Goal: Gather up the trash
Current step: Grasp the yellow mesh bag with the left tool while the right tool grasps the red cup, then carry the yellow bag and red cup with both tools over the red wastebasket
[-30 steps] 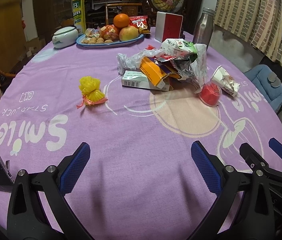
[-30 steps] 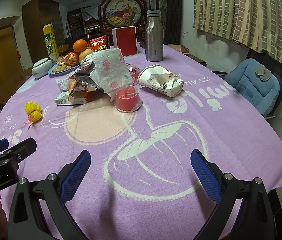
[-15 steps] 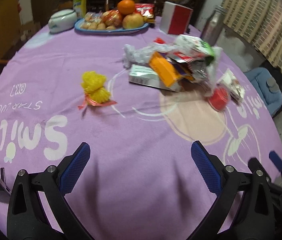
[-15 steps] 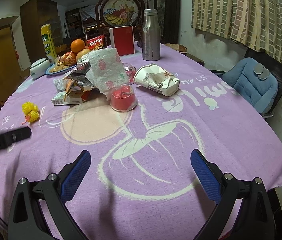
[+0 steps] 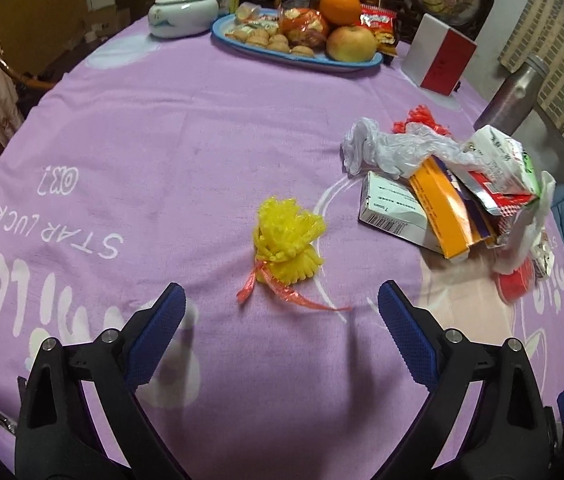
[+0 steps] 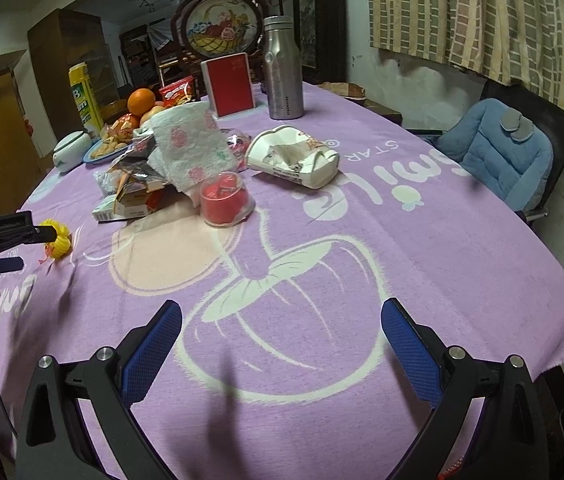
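Observation:
A yellow mesh wrapper with a red ribbon (image 5: 286, 246) lies on the purple tablecloth, just ahead of my open, empty left gripper (image 5: 282, 320). It also shows in the right wrist view (image 6: 59, 239), beside the left gripper's finger. A pile of trash (image 5: 448, 192) with boxes, foil wrappers and a plastic bag lies to its right. A red plastic cup (image 6: 223, 199) and a crushed paper cup (image 6: 294, 157) lie beside the pile (image 6: 153, 176). My right gripper (image 6: 281, 340) is open and empty over bare cloth near the front edge.
A blue fruit plate (image 5: 302, 40), a white bowl (image 5: 183, 12), a red box (image 6: 230, 84) and a steel bottle (image 6: 284, 68) stand at the back. A chair with a blue cushion (image 6: 502, 152) is at the right of the table (image 6: 442, 260).
My left gripper has moved forward and left, closing in on the yellow mesh wrapper. The right gripper has barely moved.

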Demonstrator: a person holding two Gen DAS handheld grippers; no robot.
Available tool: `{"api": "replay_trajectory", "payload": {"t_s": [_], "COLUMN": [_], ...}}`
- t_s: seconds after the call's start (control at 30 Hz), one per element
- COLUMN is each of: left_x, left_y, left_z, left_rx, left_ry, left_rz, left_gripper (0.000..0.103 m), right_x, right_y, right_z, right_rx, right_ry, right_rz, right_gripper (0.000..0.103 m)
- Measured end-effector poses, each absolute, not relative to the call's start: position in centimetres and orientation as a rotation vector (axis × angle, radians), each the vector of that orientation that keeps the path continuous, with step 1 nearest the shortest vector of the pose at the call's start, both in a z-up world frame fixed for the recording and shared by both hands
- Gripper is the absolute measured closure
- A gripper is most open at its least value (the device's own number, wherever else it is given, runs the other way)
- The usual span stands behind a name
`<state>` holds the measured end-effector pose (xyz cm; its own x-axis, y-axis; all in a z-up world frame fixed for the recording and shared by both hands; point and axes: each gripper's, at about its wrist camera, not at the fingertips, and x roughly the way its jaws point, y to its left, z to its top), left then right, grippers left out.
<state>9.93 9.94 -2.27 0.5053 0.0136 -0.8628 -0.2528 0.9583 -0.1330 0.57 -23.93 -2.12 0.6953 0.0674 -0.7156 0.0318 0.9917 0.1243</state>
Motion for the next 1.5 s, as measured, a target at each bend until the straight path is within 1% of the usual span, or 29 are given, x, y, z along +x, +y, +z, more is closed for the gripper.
{"api": "replay_trajectory", "payload": {"t_s": [0.07,0.13,0.2,0.27,0.3,0.33,0.47,0.57,0.6,0.67,0.73,0.8,0.9,0.97,1.1,1.27,1.33,1.47,1.5], "left_x": [11.3,12.3,13.4,14.2,14.2,14.3,13.9,12.2,11.1,10.0,9.3,8.7,8.7,9.7,11.2,12.9,12.8,12.4,12.1], "left_y": [9.7,9.6,10.2,10.4,10.4,10.4,10.1,8.5,7.0,4.9,3.1,-0.5,-3.5,-4.6,-2.9,0.6,1.5,1.2,0.7], "left_z": [-2.9,-3.1,-3.6,-4.1,-4.2,-4.2,-3.2,-0.7,0.9,2.3,2.6,3.0,2.1,1.2,-0.5,-0.7,-0.6,-0.7,-0.6], "left_rx": [-0.268,-0.291,-0.343,-0.351,-0.346,-0.334,-0.315,-0.251,-0.224,-0.219,-0.209,-0.186,-0.164,-0.150,-0.139,-0.210,-0.232,-0.231,-0.229], "left_ry": [1.062,1.083,1.102,1.122,1.122,1.115,1.076,0.983,0.937,0.913,0.907,0.903,0.908,0.927,0.926,0.915,0.925,0.916,0.909], "left_rz": [0.154,0.159,0.179,0.180,0.185,0.195,0.197,0.178,0.127,0.035,-0.025,-0.141,-0.206,-0.235,-0.233,-0.170,-0.169,-0.163,-0.164], "left_gripper": [0.018,0.029,0.036,0.046,0.054,0.066,0.068,0.068,0.068,0.068,0.068,0.068,0.068,0.068,0.068,0.068,0.068,0.068,0.068], "right_x": [0.6,0.6,0.6,0.6,0.6,0.6,1.0,1.7,1.9,2.7,4.0,5.4,8.2,10.1,12.8,15.0,15.7,16.9,17.1], "right_y": [-24.3,-24.6,-24.7,-24.8,-24.8,-24.8,-24.6,-24.5,-24.5,-24.6,-24.7,-24.7,-24.2,-23.3,-21.2,-18.2,-17.0,-15.9,-15.9], "right_z": [-2.2,-2.2,-2.2,-2.1,-2.1,-2.1,-2.2,-2.3,-2.3,-2.1,-1.8,-1.6,-1.8,-2.1,-2.6,-3.7,-4.0,-4.6,-4.6], "right_rx": [0.142,0.149,0.151,0.149,0.147,0.145,0.135,0.121,0.114,0.102,0.093,0.069,0.055,0.025,-0.075,-0.169,-0.201,-0.216,-0.209], "right_ry": [0.805,0.806,0.808,0.808,0.808,0.808,0.813,0.821,0.821,0.825,0.836,0.846,0.905,0.908,0.897,0.926,0.930,0.945,0.948], "right_rz": [0.017,0.013,0.012,0.011,0.010,0.011,0.006,0.006,0.005,0.003,0.004,-0.007,0.031,0.078,0.109,0.154,0.165,0.160,0.159], "right_gripper": [0.006,0.006,0.006,0.006,0.006,0.006,0.006,0.006,0.006,0.006,0.006,0.005,0.005,0.005,0.006,0.006,0.012,0.016,0.020]}}
